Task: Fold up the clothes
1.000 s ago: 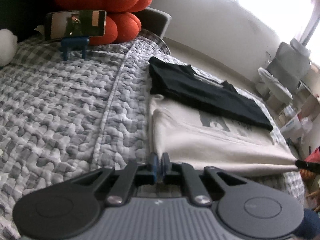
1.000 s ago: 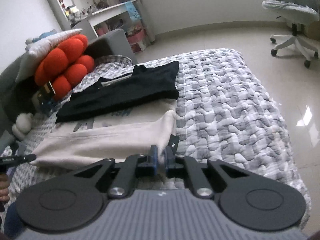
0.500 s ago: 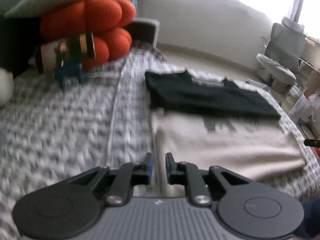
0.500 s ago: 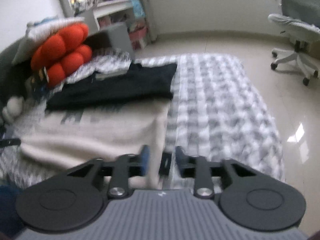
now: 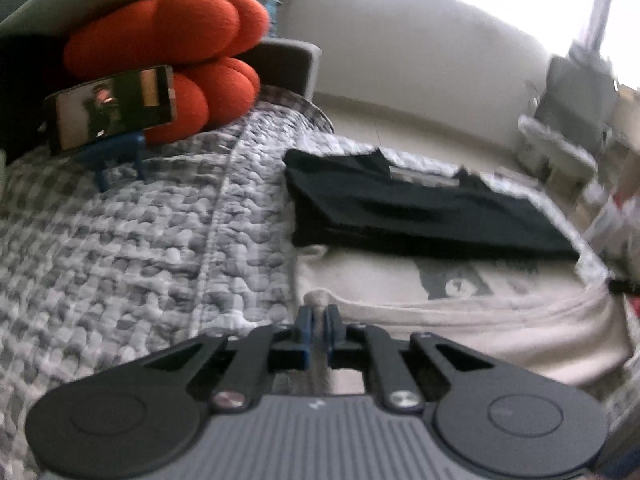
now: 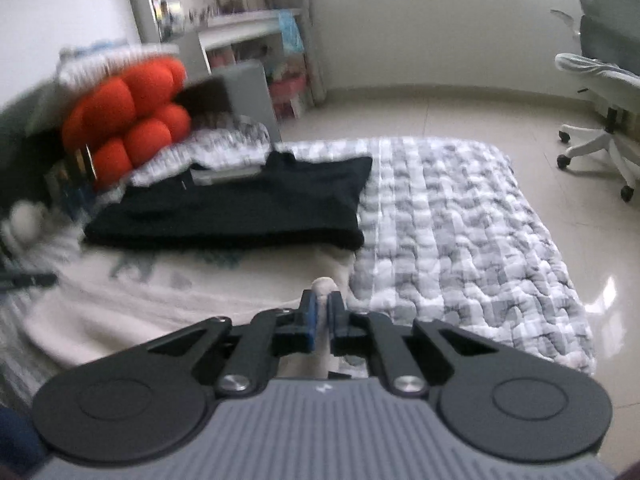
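Note:
A cream T-shirt (image 5: 460,320) with a grey print lies on the quilted bed, and a folded black shirt (image 5: 400,216) rests across its far part. My left gripper (image 5: 318,314) is at the cream shirt's near left corner. Its jaws are closing, and a bunch of cream fabric is pinched between the pads. In the right wrist view, my right gripper (image 6: 323,306) is at the near right corner of the cream T-shirt (image 6: 160,296). Its jaws are closing too, with a nub of fabric pressed between them. The black shirt (image 6: 248,208) lies just beyond.
The grey-and-white quilt (image 5: 120,248) covers the bed. An orange cushion (image 5: 180,52) and a phone on a blue stand (image 5: 112,112) sit at the head. An office chair (image 6: 600,92) stands on the tiled floor at the right, and shelves (image 6: 240,28) line the wall.
Both grippers opened half a second ago and have now closed on the cream shirt's near corners. Both views shifted slightly, and the shirt's near edge now bunches up at the fingers.

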The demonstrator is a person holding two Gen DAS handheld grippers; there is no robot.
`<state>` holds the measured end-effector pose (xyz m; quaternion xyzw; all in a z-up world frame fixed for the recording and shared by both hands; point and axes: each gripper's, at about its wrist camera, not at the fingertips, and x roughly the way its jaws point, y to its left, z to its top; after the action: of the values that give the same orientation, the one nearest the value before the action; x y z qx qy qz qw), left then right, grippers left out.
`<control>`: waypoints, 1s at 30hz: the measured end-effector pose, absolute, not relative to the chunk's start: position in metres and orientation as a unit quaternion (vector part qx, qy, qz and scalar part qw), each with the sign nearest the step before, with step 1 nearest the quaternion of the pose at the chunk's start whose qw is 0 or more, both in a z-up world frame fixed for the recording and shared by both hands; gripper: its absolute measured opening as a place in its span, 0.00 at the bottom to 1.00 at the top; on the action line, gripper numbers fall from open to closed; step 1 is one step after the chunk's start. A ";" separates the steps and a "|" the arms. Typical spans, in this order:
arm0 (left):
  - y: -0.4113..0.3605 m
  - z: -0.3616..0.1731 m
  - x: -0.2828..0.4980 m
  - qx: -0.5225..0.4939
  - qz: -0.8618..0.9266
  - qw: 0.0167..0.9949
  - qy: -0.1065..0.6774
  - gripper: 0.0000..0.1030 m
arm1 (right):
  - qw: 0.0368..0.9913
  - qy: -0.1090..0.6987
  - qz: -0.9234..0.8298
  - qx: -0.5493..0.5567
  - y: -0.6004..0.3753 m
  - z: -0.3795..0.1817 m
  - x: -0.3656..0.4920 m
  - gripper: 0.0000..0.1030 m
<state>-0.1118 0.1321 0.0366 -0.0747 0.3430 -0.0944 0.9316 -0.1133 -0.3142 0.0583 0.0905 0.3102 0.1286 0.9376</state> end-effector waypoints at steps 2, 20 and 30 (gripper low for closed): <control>0.137 0.037 -0.111 -0.094 -0.089 0.932 0.339 0.06 | 0.937 0.309 0.127 0.103 -0.317 0.059 -0.111 0.06; 0.123 0.032 -0.100 -0.054 -0.055 0.936 0.345 0.23 | 0.935 0.342 0.062 0.071 -0.304 0.041 -0.095 0.15; 0.107 0.061 -0.128 -0.021 -0.079 0.944 0.321 0.29 | 0.944 0.314 0.087 0.053 -0.292 0.067 -0.112 0.16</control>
<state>-0.1280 0.1071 0.0606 -0.0211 0.3208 -0.0794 0.9436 -0.1115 -0.2919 0.0674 0.0531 0.3140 0.0872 0.9439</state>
